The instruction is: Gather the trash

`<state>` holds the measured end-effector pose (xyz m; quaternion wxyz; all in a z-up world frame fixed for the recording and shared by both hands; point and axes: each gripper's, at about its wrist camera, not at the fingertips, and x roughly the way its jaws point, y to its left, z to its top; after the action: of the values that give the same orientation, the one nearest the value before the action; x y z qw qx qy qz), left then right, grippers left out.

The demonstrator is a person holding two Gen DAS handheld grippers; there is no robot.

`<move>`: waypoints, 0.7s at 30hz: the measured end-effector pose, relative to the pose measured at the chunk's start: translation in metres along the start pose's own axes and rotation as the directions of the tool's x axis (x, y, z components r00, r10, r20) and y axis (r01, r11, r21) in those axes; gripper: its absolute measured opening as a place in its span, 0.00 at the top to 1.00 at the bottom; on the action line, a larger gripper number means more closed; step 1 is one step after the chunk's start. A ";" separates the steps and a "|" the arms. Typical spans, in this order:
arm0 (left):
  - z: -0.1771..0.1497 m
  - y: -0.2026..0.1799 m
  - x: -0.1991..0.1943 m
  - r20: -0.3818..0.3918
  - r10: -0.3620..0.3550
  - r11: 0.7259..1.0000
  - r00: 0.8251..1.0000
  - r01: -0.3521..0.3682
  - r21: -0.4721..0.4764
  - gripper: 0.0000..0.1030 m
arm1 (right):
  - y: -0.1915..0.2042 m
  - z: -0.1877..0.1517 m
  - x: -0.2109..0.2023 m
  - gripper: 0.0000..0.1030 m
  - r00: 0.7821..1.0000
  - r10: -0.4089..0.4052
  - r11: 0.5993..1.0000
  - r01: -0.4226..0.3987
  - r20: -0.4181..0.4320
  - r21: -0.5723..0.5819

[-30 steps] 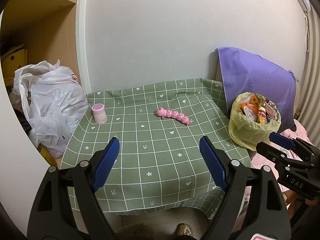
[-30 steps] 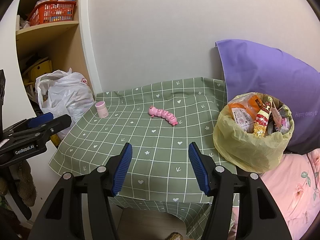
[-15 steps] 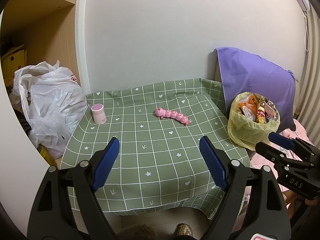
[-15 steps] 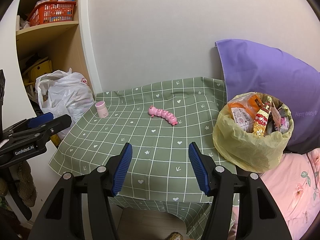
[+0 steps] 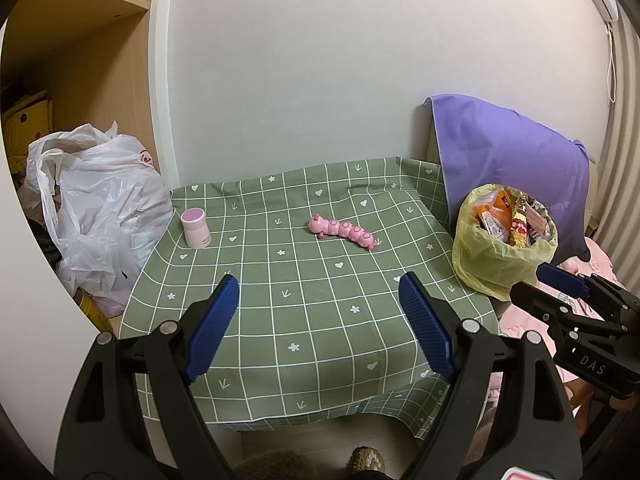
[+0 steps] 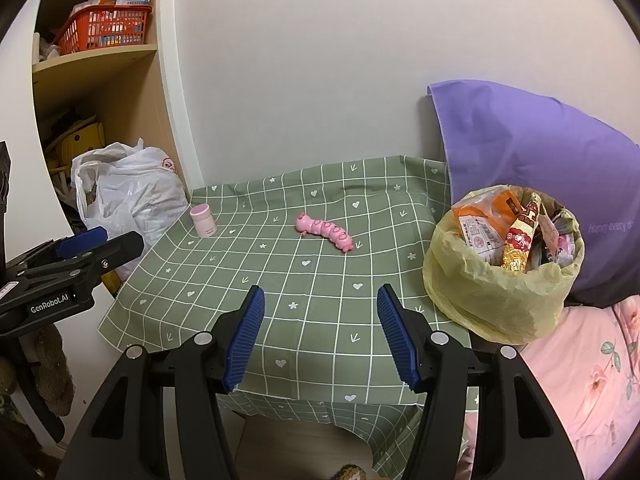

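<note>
A yellow trash bag [image 5: 496,256] [image 6: 492,292] full of snack wrappers stands at the right edge of the table with the green checked cloth [image 5: 304,304] [image 6: 304,296]. On the cloth lie a pink caterpillar toy [image 5: 342,231] [image 6: 325,232] and a small pink cup [image 5: 195,229] [image 6: 203,221]. My left gripper [image 5: 318,320] is open and empty above the table's near edge. My right gripper [image 6: 320,332] is open and empty, also near the front edge, left of the trash bag. Each gripper shows at the side of the other's view.
A white plastic bag [image 5: 100,208] [image 6: 128,196] sits left of the table by wooden shelves holding a red basket [image 6: 105,29]. A purple pillow [image 5: 516,160] [image 6: 532,160] leans on the wall behind the trash bag. Pink bedding [image 6: 580,368] lies at the right.
</note>
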<state>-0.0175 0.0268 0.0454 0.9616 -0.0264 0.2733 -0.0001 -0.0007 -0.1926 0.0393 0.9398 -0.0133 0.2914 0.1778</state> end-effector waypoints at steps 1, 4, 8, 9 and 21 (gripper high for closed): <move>0.000 0.000 0.000 0.000 0.001 1.000 1.000 -0.001 0.000 0.24 | 0.000 0.000 0.000 0.46 1.000 0.001 1.000 -0.001 0.000 0.000; 0.000 0.000 0.000 0.001 0.001 1.000 1.000 -0.001 0.000 0.24 | -0.001 0.000 0.000 0.46 1.000 0.001 1.000 -0.001 0.001 0.000; 0.000 0.000 0.001 0.000 0.000 1.000 1.000 0.000 0.000 0.24 | -0.002 0.000 -0.002 0.46 1.000 -0.003 1.000 0.003 0.006 0.001; 0.000 0.000 0.000 0.000 0.001 1.000 1.000 -0.001 -0.001 0.24 | -0.001 0.001 -0.003 0.46 1.000 -0.004 1.000 0.004 0.006 0.002; 0.001 0.001 0.000 0.004 0.003 1.000 1.000 -0.003 -0.004 0.24 | -0.002 0.003 -0.004 0.46 1.000 -0.013 1.000 0.013 0.011 -0.003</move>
<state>-0.0170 0.0281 0.0459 0.9621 -0.0280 0.2713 0.0018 -0.0017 -0.1952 0.0436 0.9426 -0.0159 0.2857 0.1721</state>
